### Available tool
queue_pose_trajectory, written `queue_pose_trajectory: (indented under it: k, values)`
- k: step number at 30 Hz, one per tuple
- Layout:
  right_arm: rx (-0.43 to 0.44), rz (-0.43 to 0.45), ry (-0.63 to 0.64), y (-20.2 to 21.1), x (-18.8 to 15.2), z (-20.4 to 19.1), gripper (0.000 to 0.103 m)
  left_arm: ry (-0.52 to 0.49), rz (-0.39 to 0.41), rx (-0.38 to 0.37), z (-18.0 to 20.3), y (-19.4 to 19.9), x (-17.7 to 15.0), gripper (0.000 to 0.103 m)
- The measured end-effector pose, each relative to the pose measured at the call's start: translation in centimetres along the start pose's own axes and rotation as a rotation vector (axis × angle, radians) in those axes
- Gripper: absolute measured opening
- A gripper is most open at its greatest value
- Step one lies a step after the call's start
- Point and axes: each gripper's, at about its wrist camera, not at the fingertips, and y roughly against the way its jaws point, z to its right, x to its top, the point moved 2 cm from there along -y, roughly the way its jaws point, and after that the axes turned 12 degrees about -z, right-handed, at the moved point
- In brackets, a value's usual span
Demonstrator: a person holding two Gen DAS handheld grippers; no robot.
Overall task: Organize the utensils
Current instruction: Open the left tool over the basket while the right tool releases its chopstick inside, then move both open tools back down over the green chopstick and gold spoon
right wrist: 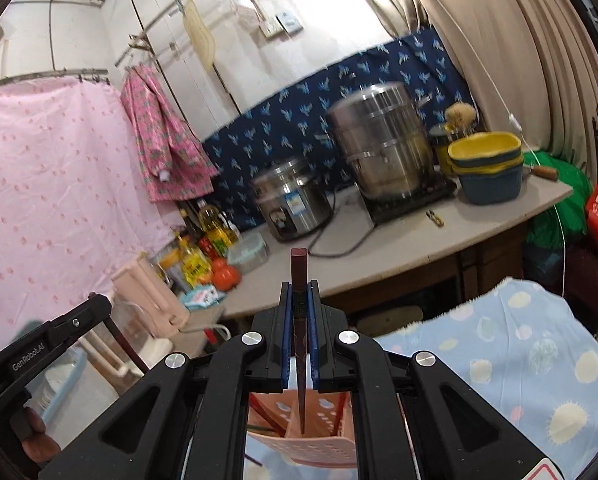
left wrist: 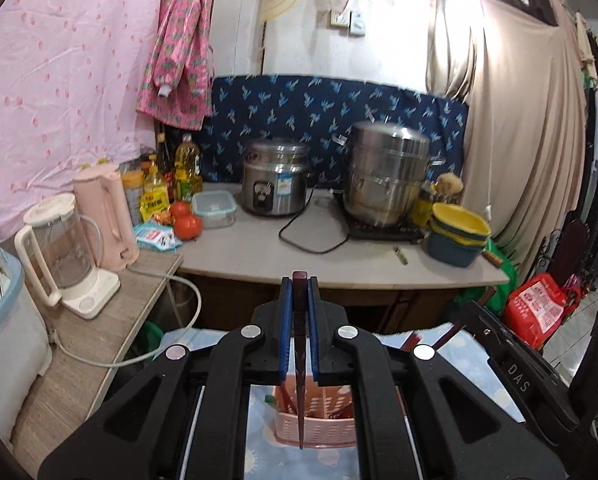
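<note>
We grip one dark chopstick [left wrist: 300, 320] in each closed hand-held gripper [left wrist: 299, 288], tips above the pink utensil basket [left wrist: 315, 428]; next, lower and release.

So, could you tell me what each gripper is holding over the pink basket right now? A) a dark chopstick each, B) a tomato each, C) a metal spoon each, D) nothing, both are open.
A: the left gripper and the right gripper each clamp a dark chopstick, tip down over the pink basket.

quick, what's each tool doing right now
Left tool: shut on a dark chopstick.
Right tool: shut on another dark chopstick.
</note>
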Motion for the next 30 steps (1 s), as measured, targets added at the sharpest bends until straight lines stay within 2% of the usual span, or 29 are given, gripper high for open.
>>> queue_pose_trajectory:
  k: [4,12,16,27,29,30]
  values:
    - [-0.016,-0.045,-0.013,-1.6,-1.7,1.1,0.007,0.026,-0.025,-0.014,-0.9,-1.0,-0.5,0.007]
    - [-0.023,-0.065,-0.019,-2.2,-2.5,1.9,0.007,0.009,0.08,-0.028,-0.3,2.5,2.1,0.007]
    - [-0.031,-0.072,-0.023,-2.5,-2.7,2.2,0.007,0.014,0.086,-0.024,-0.1,2.3,2.7,0.007]
    - [-0.041,-0.119,-0.033,-2.5,-4.5,3.9,0.009,0.06,-0.054,0.002,-1.2,-3.8,-1.6,0.007]
    - [-0.045,-0.117,-0.027,-2.2,-4.8,3.8,0.013,0.06,-0.071,0.004,-1.4,-4.3,-2.5,0.007]
    - [-0.051,-0.115,-0.027,-2.0,-5.0,3.8,0.019,0.059,-0.076,0.009,-1.4,-4.4,-3.1,0.008]
